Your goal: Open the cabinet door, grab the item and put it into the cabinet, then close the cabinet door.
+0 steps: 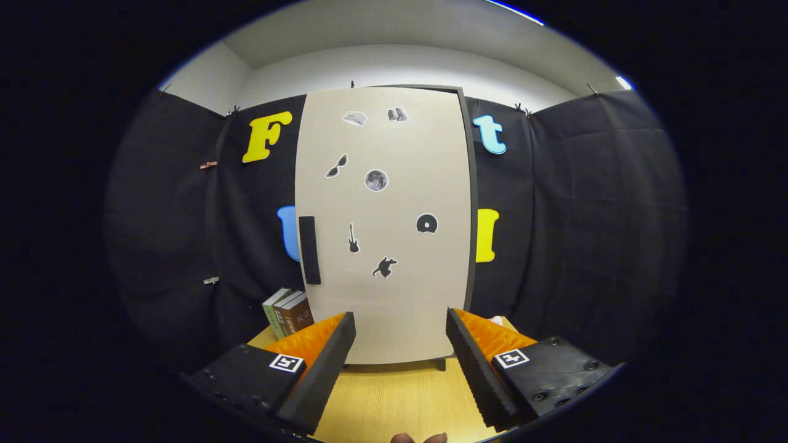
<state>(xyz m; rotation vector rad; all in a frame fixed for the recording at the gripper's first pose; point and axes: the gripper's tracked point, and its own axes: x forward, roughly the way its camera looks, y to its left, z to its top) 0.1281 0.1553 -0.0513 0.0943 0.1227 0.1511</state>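
Observation:
A tall beige cabinet [385, 221] stands on the wooden table [394, 400], straight ahead of my fingers. Its door is closed and carries several small black-and-white stickers. A dark vertical handle [309, 250] sits on the door's left edge. My gripper [400, 332] is open, with nothing between its fingers, a short way in front of the door's lower part. Left of the cabinet, behind my left finger, stand a few upright books [288, 312].
Black cloth walls close in the booth behind and on both sides of the cabinet. A small pale object [496, 320] peeks out to the right of the cabinet's base. Fingertips of a person's hand [418, 438] show at the near table edge.

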